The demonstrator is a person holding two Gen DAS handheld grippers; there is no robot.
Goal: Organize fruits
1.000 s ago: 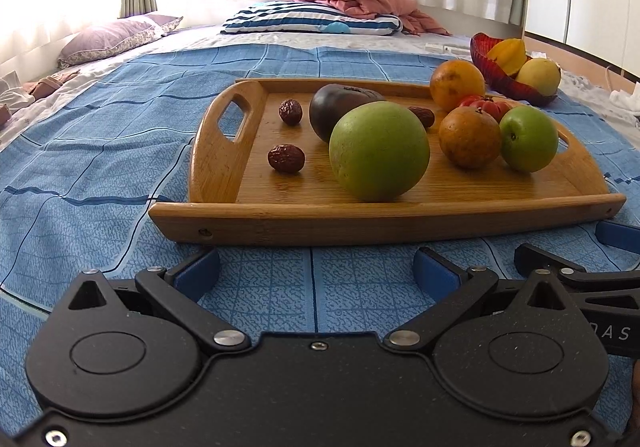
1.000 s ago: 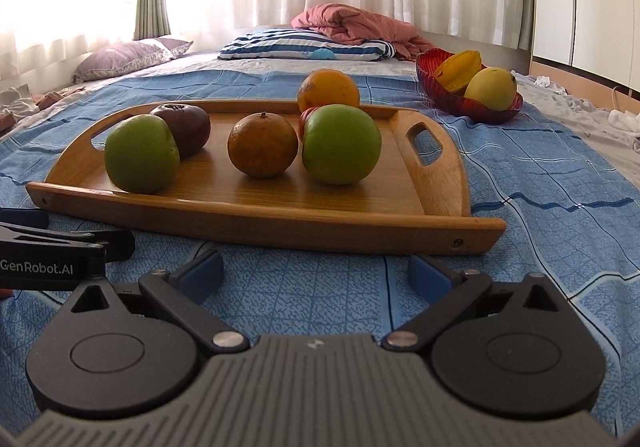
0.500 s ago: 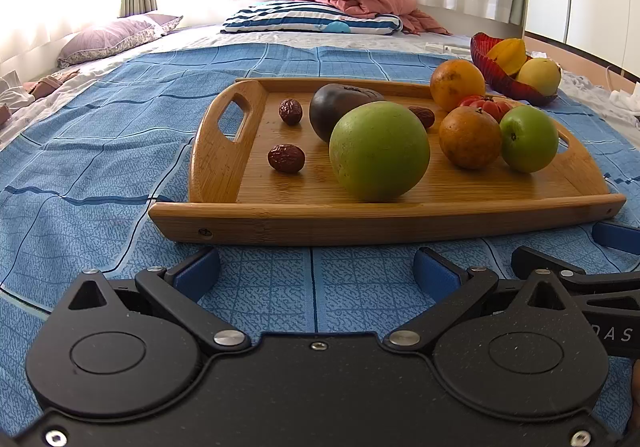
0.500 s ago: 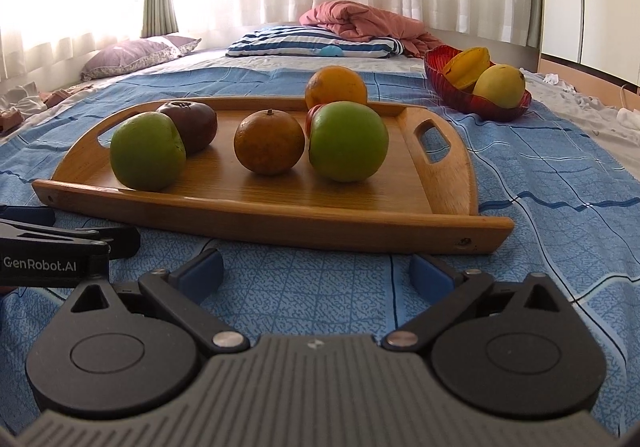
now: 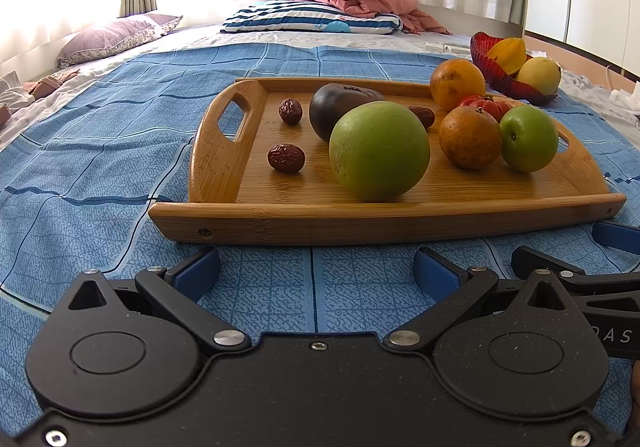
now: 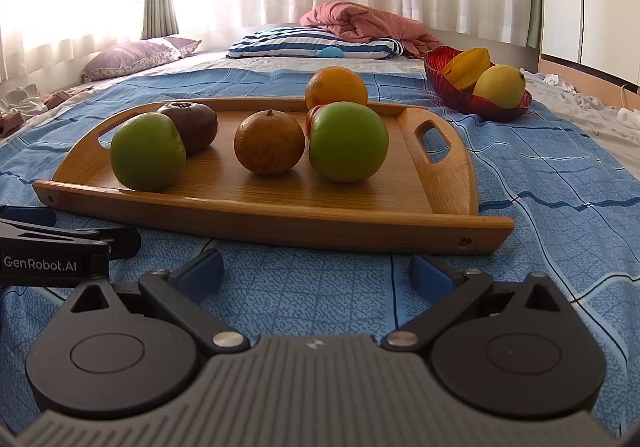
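Observation:
A wooden tray (image 5: 248, 225) (image 6: 280, 225) lies on the blue bedspread. On it are a large green fruit (image 5: 379, 151) (image 6: 147, 155), a dark purple fruit (image 5: 340, 107) (image 6: 192, 123), a brown-orange fruit (image 5: 469, 137) (image 6: 269, 147), a green apple (image 5: 529, 138) (image 6: 348, 141), an orange (image 5: 457, 79) (image 6: 335, 86), a red tomato (image 5: 484, 105) and three red dates (image 5: 285, 158). My left gripper (image 5: 316, 273) is open and empty just before the tray's near edge. My right gripper (image 6: 316, 271) is open and empty, also before the near edge.
A red bowl (image 5: 508, 87) (image 6: 476, 103) with a starfruit and a yellow mango stands beyond the tray's right end. Pillows (image 6: 312, 43) and a pink blanket lie at the bed's head. The other gripper shows at each view's side edge.
My right gripper has risen and come slightly closer to the tray. The left gripper has not moved.

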